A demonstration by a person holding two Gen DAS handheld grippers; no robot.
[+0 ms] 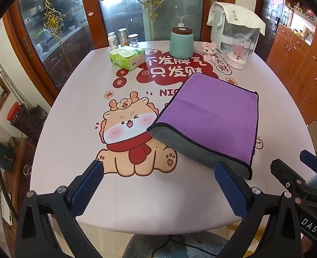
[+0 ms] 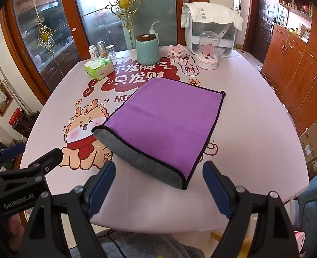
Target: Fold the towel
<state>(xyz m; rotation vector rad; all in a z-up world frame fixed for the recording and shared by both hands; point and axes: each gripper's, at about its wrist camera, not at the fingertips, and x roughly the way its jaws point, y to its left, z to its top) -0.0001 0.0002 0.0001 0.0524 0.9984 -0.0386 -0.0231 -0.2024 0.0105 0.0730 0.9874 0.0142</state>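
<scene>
A purple towel [image 1: 210, 116] with a grey underside and black trim lies folded on the pink printed tablecloth [image 1: 72, 118]; its grey lower layer sticks out along the near edge. It also shows in the right wrist view [image 2: 165, 124]. My left gripper [image 1: 158, 169] is open and empty, held above the table's near edge, left of the towel's near corner. My right gripper [image 2: 159, 169] is open and empty, just in front of the towel's near edge. The right gripper also shows at the right of the left wrist view [image 1: 291, 167], and the left gripper at the left of the right wrist view [image 2: 40, 150].
At the back of the table stand a green tissue box [image 1: 127, 57], several small jars [image 1: 122, 37], a teal canister [image 1: 181, 43], a pink toy [image 1: 208, 48], a glass dome [image 1: 240, 50] and a covered white appliance [image 1: 235, 30]. Wooden cabinets [image 2: 298, 64] stand at the right.
</scene>
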